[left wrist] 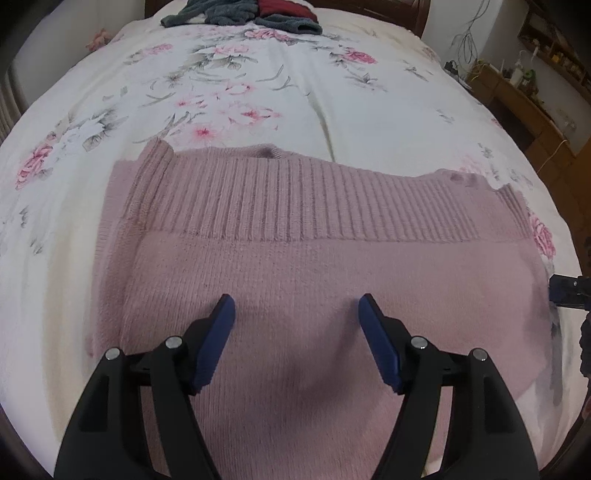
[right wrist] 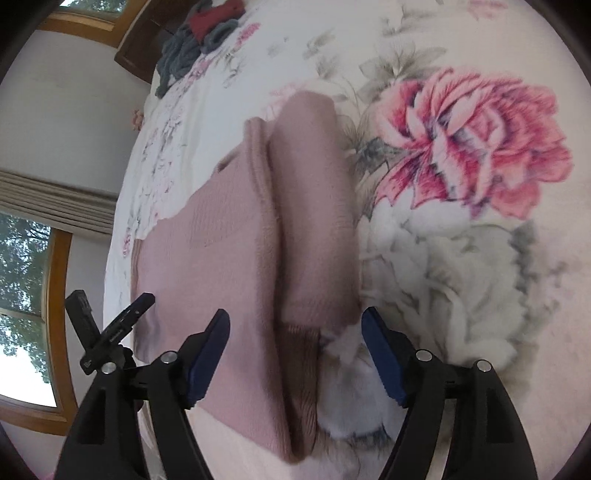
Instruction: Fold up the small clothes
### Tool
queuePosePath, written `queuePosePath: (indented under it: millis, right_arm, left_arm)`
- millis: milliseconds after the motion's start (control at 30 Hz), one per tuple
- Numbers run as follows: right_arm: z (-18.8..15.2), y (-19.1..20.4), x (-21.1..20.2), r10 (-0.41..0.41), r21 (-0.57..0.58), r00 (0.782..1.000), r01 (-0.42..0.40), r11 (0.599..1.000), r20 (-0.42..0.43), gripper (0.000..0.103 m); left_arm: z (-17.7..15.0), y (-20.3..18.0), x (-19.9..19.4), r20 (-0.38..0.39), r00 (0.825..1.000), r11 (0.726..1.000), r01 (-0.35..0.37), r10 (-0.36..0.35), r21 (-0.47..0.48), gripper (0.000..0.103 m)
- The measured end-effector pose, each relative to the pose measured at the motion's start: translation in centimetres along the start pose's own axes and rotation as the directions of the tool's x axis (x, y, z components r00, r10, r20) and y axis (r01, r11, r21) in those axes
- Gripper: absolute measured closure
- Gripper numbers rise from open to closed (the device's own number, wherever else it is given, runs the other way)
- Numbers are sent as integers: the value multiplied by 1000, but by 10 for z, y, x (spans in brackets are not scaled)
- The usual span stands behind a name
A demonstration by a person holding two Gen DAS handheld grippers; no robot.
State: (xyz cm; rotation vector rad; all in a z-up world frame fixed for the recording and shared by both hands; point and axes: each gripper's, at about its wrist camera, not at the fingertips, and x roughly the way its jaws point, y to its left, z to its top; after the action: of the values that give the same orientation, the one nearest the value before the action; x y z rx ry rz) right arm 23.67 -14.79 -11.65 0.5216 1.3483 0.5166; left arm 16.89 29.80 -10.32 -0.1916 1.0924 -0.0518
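A dusty-pink knitted sweater (left wrist: 295, 258) lies folded on the floral bedspread, its ribbed band turned toward the far side. My left gripper (left wrist: 296, 306) hovers over its near half, open, nothing between the blue pads. In the right wrist view the same sweater (right wrist: 236, 258) shows its folded right edge, with a sleeve layer (right wrist: 314, 221) lying along it. My right gripper (right wrist: 295, 321) is open, straddling that edge just above the cloth. The left gripper's black tips (right wrist: 110, 332) appear at the left of that view; the right gripper (left wrist: 569, 291) peeks in at the left view's right edge.
A pile of grey-blue and dark red clothes (left wrist: 251, 13) sits at the far end of the bed by the headboard. The floral bedspread (left wrist: 277, 92) stretches wide around the sweater. Wooden shelves with bottles (left wrist: 524, 92) stand to the right; windows (right wrist: 26, 258) to the left.
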Motion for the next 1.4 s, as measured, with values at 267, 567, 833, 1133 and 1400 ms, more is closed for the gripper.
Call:
queuePosePath:
  millis: [267, 567, 833, 1133, 1400]
  right_arm:
    - [15, 16, 24, 14, -36, 1000, -15, 999, -11, 54]
    - [11, 11, 29, -8, -26, 1000, 8, 1000, -7, 70]
    - [9, 10, 29, -15, -2, 1000, 15, 1000, -5, 70]
    - [11, 89, 6, -100, -115, 993, 107, 988, 59, 77]
    - [9, 189, 36, -155, -286, 988, 156, 946, 27, 78]
  left_arm:
    - [0, 3, 4, 1, 1000, 1000, 17, -17, -6, 32]
    - [-3, 2, 6, 5, 1000, 1000, 9, -9, 14, 32]
    - [-3, 3, 7, 1, 1000, 1000, 24, -24, -2, 31]
    - [-5, 21, -27, 13, 997, 994, 75, -74, -80, 31]
    - [-6, 34, -47, 46, 995, 993, 89, -86, -82, 31]
